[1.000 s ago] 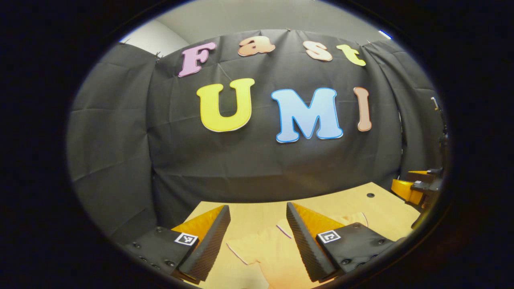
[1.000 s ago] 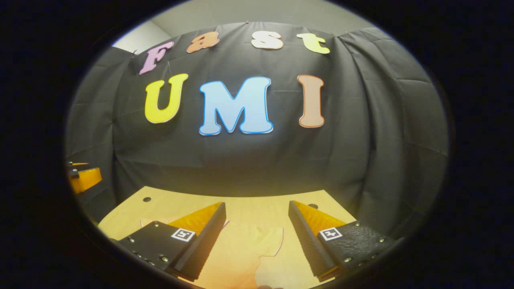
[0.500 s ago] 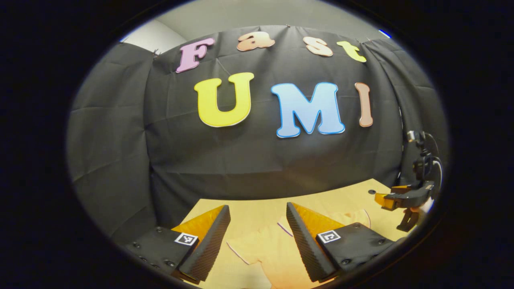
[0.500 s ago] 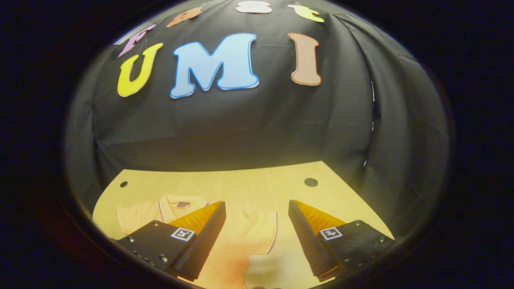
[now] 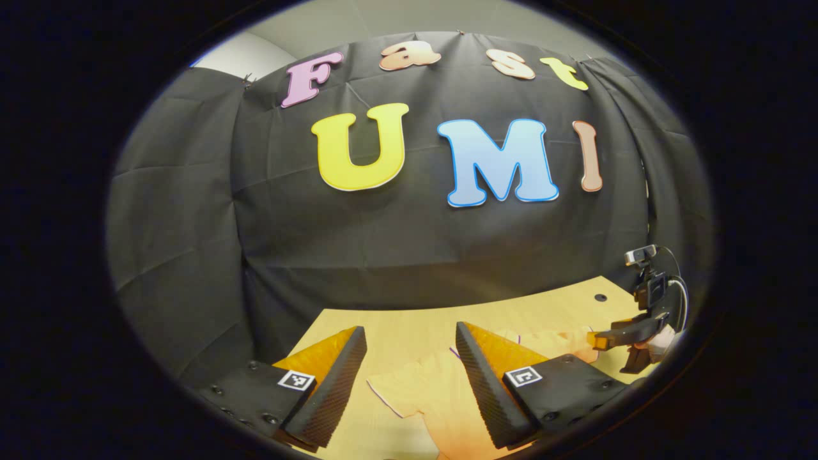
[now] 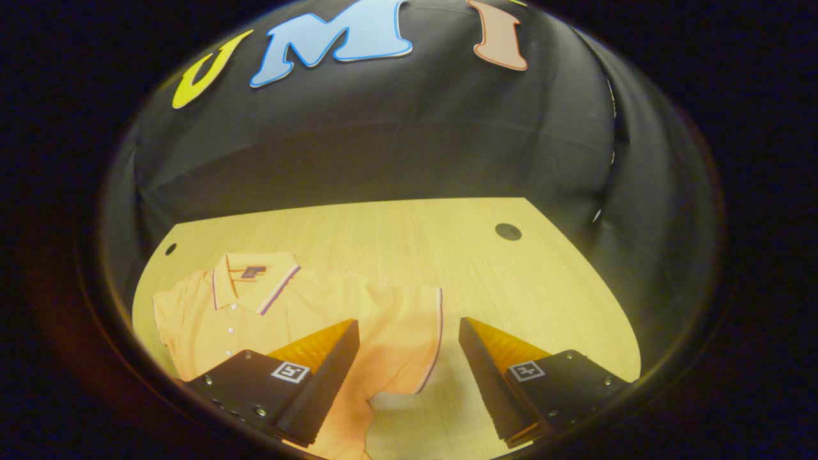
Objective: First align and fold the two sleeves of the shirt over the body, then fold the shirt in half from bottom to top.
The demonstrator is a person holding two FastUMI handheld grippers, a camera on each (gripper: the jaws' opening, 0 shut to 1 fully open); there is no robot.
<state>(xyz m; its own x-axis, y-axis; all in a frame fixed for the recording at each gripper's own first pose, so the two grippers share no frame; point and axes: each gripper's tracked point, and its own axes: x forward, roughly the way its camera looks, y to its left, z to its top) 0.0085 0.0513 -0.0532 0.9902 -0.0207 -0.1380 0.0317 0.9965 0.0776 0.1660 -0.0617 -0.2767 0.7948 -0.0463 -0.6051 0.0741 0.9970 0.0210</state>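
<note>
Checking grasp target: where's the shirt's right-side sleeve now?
In the right gripper view, the sleeve lies flat on the table, between the open right claw fingers.

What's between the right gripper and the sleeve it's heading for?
Nothing visible. The right gripper hangs open above the sleeve, whose striped cuff lies flat on the bare table between its fingers. The shirt body beside it is uncovered.

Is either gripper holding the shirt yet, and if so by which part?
Nothing is held. The right gripper is open above the sleeve of the shirt; the left gripper is open above the other sleeve.
</note>
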